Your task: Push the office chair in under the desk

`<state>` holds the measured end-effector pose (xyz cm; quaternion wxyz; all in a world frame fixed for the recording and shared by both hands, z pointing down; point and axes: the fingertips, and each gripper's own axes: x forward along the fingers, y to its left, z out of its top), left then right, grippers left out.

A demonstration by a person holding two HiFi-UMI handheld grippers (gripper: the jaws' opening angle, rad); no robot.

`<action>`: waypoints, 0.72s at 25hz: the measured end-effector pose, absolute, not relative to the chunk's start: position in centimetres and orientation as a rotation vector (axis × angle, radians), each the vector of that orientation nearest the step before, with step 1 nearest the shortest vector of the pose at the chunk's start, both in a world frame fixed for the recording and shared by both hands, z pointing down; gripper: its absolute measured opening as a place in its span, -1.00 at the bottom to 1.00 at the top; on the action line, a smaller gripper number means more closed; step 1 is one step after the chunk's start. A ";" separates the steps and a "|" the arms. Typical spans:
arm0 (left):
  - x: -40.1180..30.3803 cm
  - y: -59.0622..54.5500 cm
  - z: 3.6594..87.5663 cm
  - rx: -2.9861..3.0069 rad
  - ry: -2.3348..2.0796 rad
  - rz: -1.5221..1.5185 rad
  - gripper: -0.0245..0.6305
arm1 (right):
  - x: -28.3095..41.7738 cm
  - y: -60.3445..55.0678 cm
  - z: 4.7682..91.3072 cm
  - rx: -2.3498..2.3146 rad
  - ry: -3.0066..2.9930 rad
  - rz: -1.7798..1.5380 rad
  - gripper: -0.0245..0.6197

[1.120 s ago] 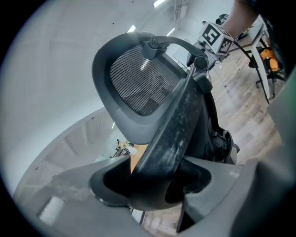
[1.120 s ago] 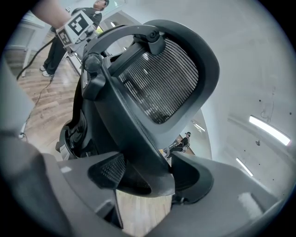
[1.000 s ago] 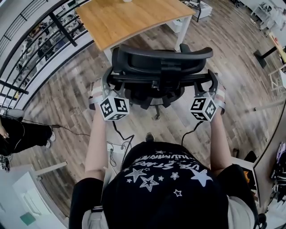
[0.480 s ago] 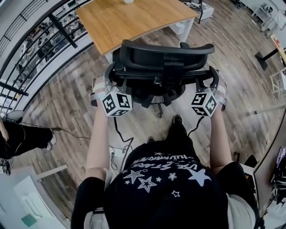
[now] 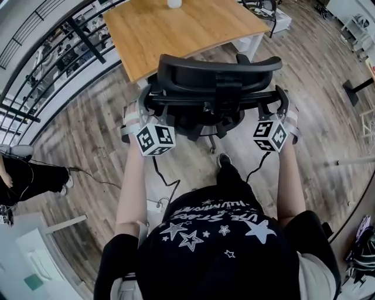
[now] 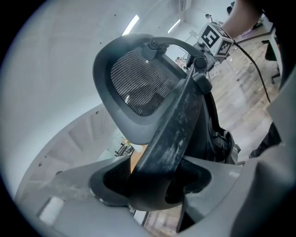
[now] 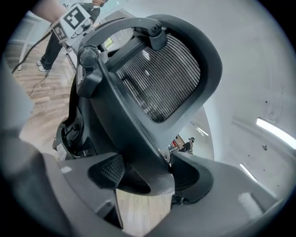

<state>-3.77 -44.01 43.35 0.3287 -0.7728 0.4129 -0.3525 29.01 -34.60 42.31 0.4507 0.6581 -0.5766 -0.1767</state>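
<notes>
The black office chair (image 5: 211,96) stands with its back to me, its seat at the edge of the wooden desk (image 5: 181,26). My left gripper (image 5: 145,101) is shut on the left end of the chair's back frame, and my right gripper (image 5: 282,101) is shut on the right end. In the left gripper view the black frame bar (image 6: 178,134) runs between the pads of the left gripper (image 6: 155,180), with the mesh headrest (image 6: 138,83) above. The right gripper (image 7: 143,173) clamps a frame bar (image 7: 129,139) in the same way, below the headrest (image 7: 162,78).
A white desk leg (image 5: 255,41) stands right of the chair. A small white object (image 5: 174,3) sits on the desk's far edge. A railing (image 5: 53,47) runs along the upper left. A person in dark trousers (image 5: 26,179) is at the left, and cables (image 5: 164,184) trail on the wooden floor.
The chair and both grippers have moved forward toward the desk, and the person holding them has stepped after it. Both grips on the back frame are unchanged.
</notes>
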 end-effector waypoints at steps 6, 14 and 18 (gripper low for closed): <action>-1.2 -48.7 43.6 -1.999 1.146 -0.966 -0.03 | 32.1 -41.0 42.6 1.589 -1.462 -0.453 0.02; 3.0 -56.8 42.1 -1.990 1.235 -1.030 -0.03 | 36.8 -52.3 41.1 1.494 -1.521 -0.462 0.02; 3.3 -56.9 43.5 -1.975 1.266 -1.028 -0.03 | 37.3 -53.9 42.6 1.478 -1.539 -0.487 0.02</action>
